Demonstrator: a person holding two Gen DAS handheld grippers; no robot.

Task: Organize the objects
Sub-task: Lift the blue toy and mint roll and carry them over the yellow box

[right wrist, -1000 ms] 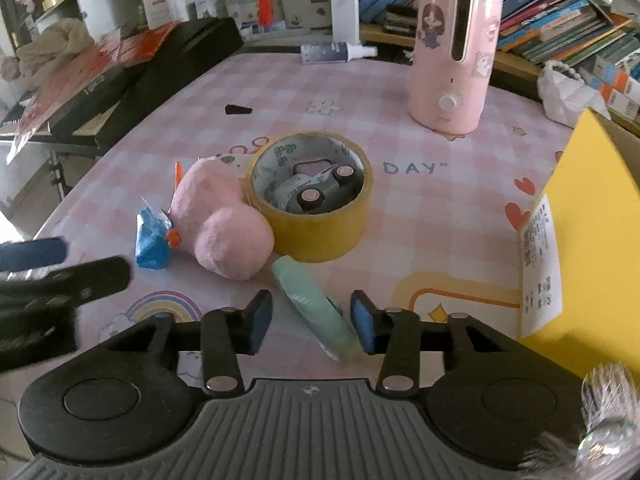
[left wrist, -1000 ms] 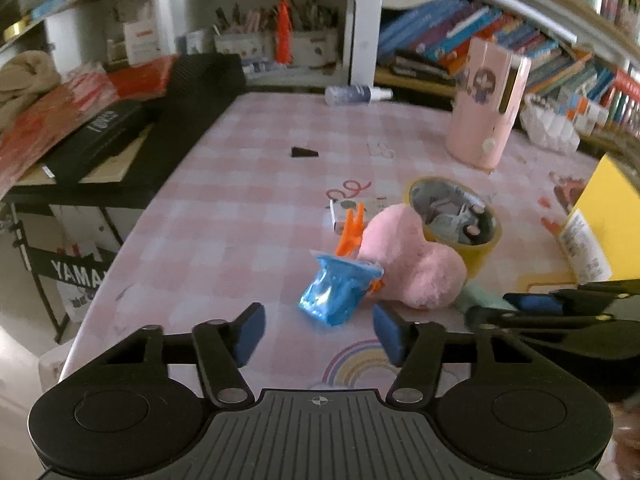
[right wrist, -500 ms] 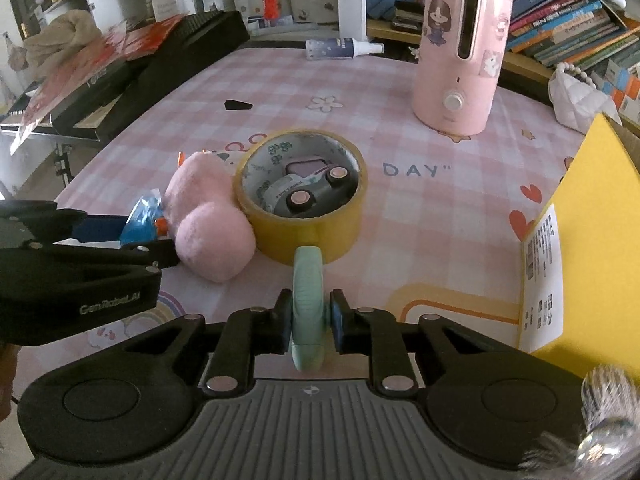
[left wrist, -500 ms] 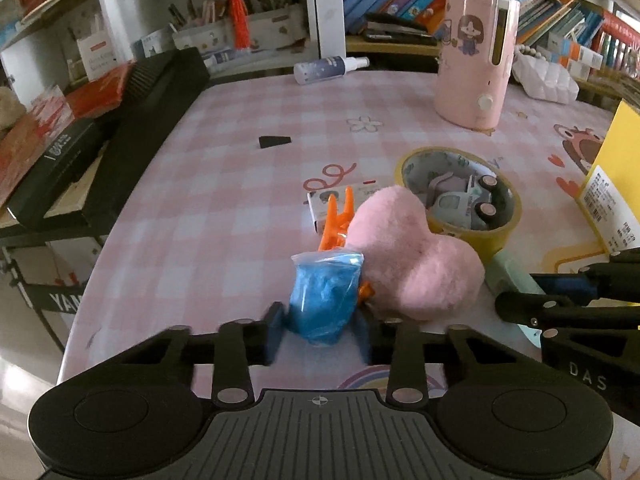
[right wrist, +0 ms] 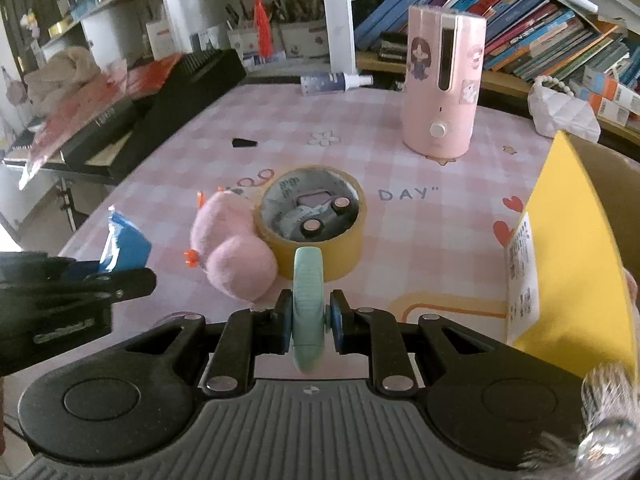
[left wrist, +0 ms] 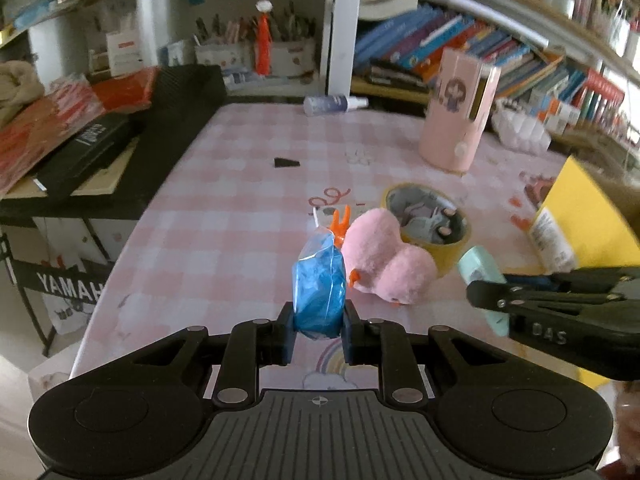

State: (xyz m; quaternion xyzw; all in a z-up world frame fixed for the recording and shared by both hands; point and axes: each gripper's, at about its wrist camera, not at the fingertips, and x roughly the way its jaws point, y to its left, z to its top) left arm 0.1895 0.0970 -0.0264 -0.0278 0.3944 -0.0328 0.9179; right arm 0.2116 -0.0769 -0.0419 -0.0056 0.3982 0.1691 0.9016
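The desk (right wrist: 460, 216) under its pink checked cloth is the biggest thing before me, and most of what needs sorting lies on it. At my right edge stands a yellow box (right wrist: 572, 248), tilted and open-looking; I judge it a likely place for things to go, though I cannot see inside it. Farther back the pink dispenser (right wrist: 440, 92) stands upright, well apart from the clutter.

Near the middle, the pink plush (left wrist: 384, 260) lies touching the yellow tape roll (right wrist: 316, 216), which rings a small toy car (right wrist: 316, 212). An orange clip (left wrist: 340, 222) pokes up just behind the plush. None of these has been handled, as far as I can tell.

My left gripper (left wrist: 318, 330) has its fingers closed on the blue packet (left wrist: 320, 280), lifted clear of the cloth. My right gripper (right wrist: 308, 322) has its fingers clamped on the mint green case (right wrist: 307, 300), held on edge in front of the tape roll.

So I judge the task barely begun: two things picked up, nothing yet put away, and the plush, tape, car and clip left.
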